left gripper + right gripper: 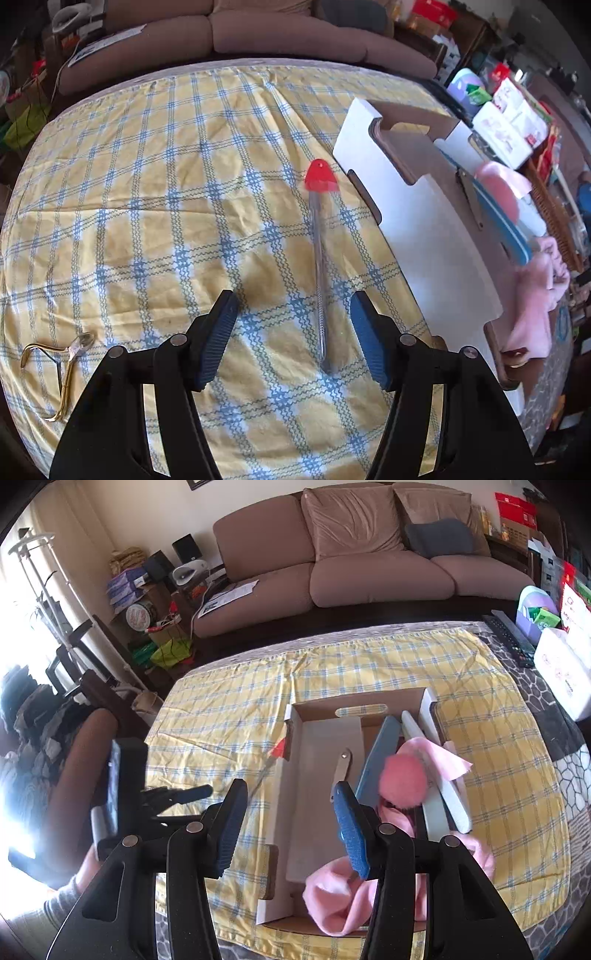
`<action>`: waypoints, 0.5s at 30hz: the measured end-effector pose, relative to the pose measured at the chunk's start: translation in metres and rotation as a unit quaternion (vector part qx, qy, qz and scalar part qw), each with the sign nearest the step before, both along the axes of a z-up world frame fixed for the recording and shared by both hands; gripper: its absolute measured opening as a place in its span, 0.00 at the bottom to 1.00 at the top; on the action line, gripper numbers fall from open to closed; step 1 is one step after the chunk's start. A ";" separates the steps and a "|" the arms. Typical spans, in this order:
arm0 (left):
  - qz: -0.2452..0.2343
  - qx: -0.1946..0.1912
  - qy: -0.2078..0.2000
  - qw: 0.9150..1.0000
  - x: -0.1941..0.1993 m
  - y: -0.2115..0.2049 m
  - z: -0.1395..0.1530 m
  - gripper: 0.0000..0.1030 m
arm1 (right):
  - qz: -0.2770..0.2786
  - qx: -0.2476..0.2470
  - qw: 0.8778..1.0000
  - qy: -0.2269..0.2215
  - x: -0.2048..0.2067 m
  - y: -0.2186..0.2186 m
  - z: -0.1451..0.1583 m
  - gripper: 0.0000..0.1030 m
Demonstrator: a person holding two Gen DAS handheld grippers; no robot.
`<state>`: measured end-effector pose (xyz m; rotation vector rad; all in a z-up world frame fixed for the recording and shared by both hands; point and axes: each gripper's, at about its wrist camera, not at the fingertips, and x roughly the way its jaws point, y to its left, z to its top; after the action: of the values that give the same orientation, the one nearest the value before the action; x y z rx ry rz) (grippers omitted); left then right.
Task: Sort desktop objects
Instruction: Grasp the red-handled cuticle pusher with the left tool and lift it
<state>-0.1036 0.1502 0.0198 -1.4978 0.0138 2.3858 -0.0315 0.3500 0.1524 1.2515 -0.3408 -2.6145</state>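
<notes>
A clear tube with a red cap [320, 258] lies on the yellow checked cloth [166, 192], its near end between my open left gripper's [293, 325] fingers, not gripped. A gold clip [62, 365] lies at the near left. The white cardboard box [424, 229] stands to the right. In the right wrist view my open, empty right gripper [286, 819] hovers over the box [291, 812], which holds a pink puff [404, 781], nail files [380, 757], a metal clipper [341, 766] and pink cloth [343, 901]. The tube's red cap [279, 751] shows left of the box.
A brown sofa [369, 554] stands beyond the table. White packets and a purple holder [535, 613] sit at the table's far right with a remote [513, 637]. The left gripper and the person's arm [85, 775] are at the left.
</notes>
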 end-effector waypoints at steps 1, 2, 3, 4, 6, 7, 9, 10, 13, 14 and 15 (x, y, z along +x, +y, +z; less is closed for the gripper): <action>-0.005 -0.014 0.010 1.000 0.001 0.006 0.000 0.61 | 0.002 -0.003 1.000 0.001 0.000 -0.002 -0.001 0.49; -0.010 -0.035 0.017 0.999 0.002 0.013 -0.001 0.61 | 0.003 -0.006 1.000 0.001 0.000 -0.004 -0.002 0.49; -0.015 -0.053 0.025 0.998 0.003 0.018 -0.002 0.61 | 0.005 -0.010 1.000 -0.001 0.000 -0.006 -0.003 0.49; -0.021 -0.070 0.034 0.997 0.004 0.022 -0.003 0.57 | 0.007 -0.011 1.000 -0.002 0.000 -0.007 -0.005 0.49; -0.037 -0.068 0.041 0.996 0.008 0.026 -0.003 0.29 | 0.009 -0.007 1.000 -0.007 -0.001 -0.011 -0.010 0.49; -0.040 -0.072 0.044 0.996 0.011 0.028 -0.001 0.13 | 0.009 -0.006 1.000 -0.010 -0.002 -0.011 -0.012 0.49; -0.051 -0.081 0.046 0.994 0.014 0.026 0.000 0.10 | 0.008 -0.008 1.000 -0.014 -0.002 -0.013 -0.015 0.49; -0.052 -0.069 0.042 0.995 0.015 0.020 0.001 0.10 | 0.008 -0.008 1.000 -0.015 -0.001 -0.014 -0.016 0.49; -0.047 -0.048 0.030 0.997 0.021 -0.005 0.006 0.09 | 0.014 -0.005 1.000 -0.018 0.001 -0.020 -0.018 0.49; -0.047 -0.049 0.029 0.997 0.025 -0.014 0.007 0.09 | 0.017 -0.004 1.000 -0.019 0.002 -0.023 -0.018 0.49; -0.046 -0.047 0.026 0.997 0.029 -0.025 0.007 0.09 | 0.020 -0.003 1.000 -0.019 0.003 -0.026 -0.018 0.49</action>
<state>-0.0746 0.1252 0.0269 -1.4427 0.2054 2.3802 -0.0284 0.3239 0.1345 1.2947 -0.3248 -2.5570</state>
